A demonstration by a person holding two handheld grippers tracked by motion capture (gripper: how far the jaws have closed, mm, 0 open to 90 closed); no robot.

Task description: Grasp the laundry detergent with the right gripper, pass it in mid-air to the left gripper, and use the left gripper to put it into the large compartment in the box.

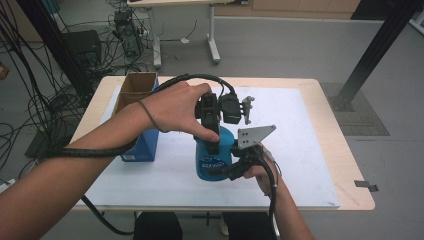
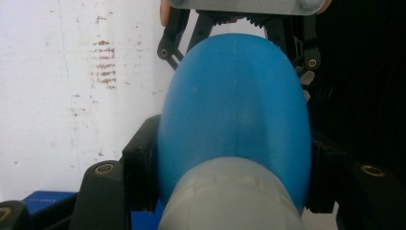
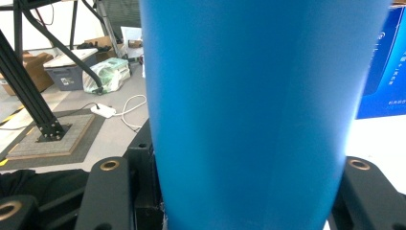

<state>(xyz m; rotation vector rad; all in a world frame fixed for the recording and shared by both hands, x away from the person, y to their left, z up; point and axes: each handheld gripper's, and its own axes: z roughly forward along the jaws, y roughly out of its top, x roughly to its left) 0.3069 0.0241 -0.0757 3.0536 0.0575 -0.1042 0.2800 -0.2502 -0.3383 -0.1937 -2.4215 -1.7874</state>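
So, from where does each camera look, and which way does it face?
High view: above the person's side, facing forward and down on the table; forearms, left gripper, right gripper.
Left gripper view: looks down along its jaws, clamped near the grey cap.
Right gripper view: looks level along its jaws.
All three share the blue bottle.
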